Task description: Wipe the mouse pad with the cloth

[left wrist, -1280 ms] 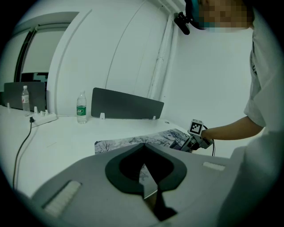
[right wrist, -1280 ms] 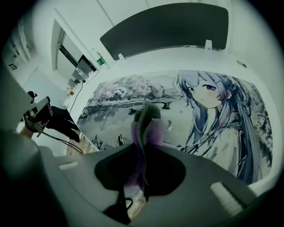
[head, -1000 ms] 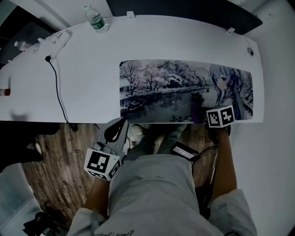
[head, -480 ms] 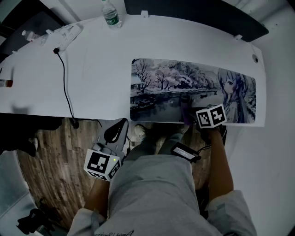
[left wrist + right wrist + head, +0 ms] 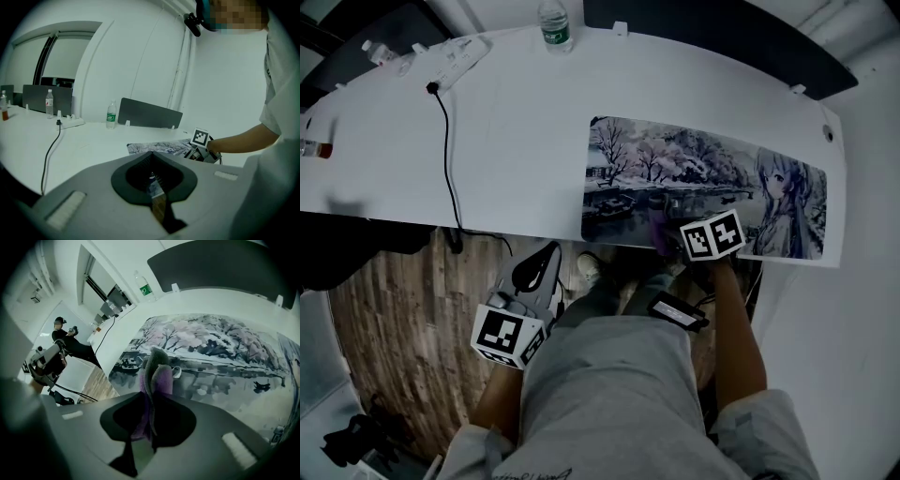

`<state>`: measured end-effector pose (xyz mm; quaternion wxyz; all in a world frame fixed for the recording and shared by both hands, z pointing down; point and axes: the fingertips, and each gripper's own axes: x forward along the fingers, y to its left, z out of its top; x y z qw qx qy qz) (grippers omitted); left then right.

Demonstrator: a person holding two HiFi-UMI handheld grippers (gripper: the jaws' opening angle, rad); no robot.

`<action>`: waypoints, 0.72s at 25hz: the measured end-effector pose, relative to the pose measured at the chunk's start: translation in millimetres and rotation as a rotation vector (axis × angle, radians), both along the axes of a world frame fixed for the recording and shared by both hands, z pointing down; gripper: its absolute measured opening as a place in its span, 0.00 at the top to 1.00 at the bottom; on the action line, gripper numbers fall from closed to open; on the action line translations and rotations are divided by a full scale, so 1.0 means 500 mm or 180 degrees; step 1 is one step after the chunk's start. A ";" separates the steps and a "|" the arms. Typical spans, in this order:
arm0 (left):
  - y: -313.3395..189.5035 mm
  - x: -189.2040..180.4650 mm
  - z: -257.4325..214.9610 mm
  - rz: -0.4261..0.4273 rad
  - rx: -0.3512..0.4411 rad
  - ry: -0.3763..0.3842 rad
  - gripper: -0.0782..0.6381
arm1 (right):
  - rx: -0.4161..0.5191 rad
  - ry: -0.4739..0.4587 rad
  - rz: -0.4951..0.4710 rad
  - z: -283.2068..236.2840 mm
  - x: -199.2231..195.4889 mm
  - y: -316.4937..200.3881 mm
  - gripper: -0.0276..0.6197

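White bench (image 5: 506, 131) curves across the room, carrying a long printed mouse pad with a wintry river scene and a cartoon figure (image 5: 675, 169) on its right half. The right gripper (image 5: 149, 417) has its fingers clenched on a bunched purple cloth (image 5: 157, 373). The cloth's free end sits on the pad's near edge, left of its middle, seemingly so that a sweep can run along the print. The left gripper (image 5: 534, 270) hangs off the bench over the wooden floor (image 5: 403, 309), fingers closed on nothing and probably kept clear of the wiping path.
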<state>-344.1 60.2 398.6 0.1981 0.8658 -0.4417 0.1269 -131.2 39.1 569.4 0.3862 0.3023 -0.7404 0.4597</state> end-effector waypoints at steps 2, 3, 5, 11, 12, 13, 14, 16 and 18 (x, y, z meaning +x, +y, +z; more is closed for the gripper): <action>0.006 -0.012 0.003 -0.0026 0.0000 0.0000 0.87 | 0.0007 -0.0011 -0.0048 0.000 -0.021 0.001 0.84; 0.008 -0.018 0.004 -0.0040 -0.0007 -0.0006 0.86 | 0.0010 -0.0018 -0.0068 0.001 -0.031 0.001 0.84; 0.013 -0.031 0.005 -0.0070 -0.0028 -0.0024 0.87 | 0.0018 -0.0032 -0.0099 0.001 -0.051 0.001 0.84; 0.019 -0.062 0.003 -0.0147 -0.0001 -0.0011 0.87 | 0.0015 -0.0079 -0.0218 -0.001 -0.110 0.001 0.84; 0.019 -0.067 0.003 -0.0163 0.0001 -0.0010 0.87 | 0.0014 -0.0088 -0.0239 -0.001 -0.120 0.000 0.84; 0.019 -0.073 0.002 -0.0184 -0.0001 -0.0009 0.87 | 0.0015 -0.0094 -0.0262 0.000 -0.130 0.000 0.84; 0.020 -0.078 0.002 -0.0207 -0.0011 -0.0009 0.86 | 0.0016 -0.0099 -0.0288 0.000 -0.140 0.000 0.84; 0.023 -0.090 0.002 -0.0250 -0.0035 -0.0007 0.87 | 0.0008 -0.0114 -0.0343 0.001 -0.161 0.002 0.84; 0.029 -0.100 0.007 -0.0285 -0.0047 0.0004 0.86 | 0.0002 -0.0146 -0.0388 0.000 -0.182 0.003 0.84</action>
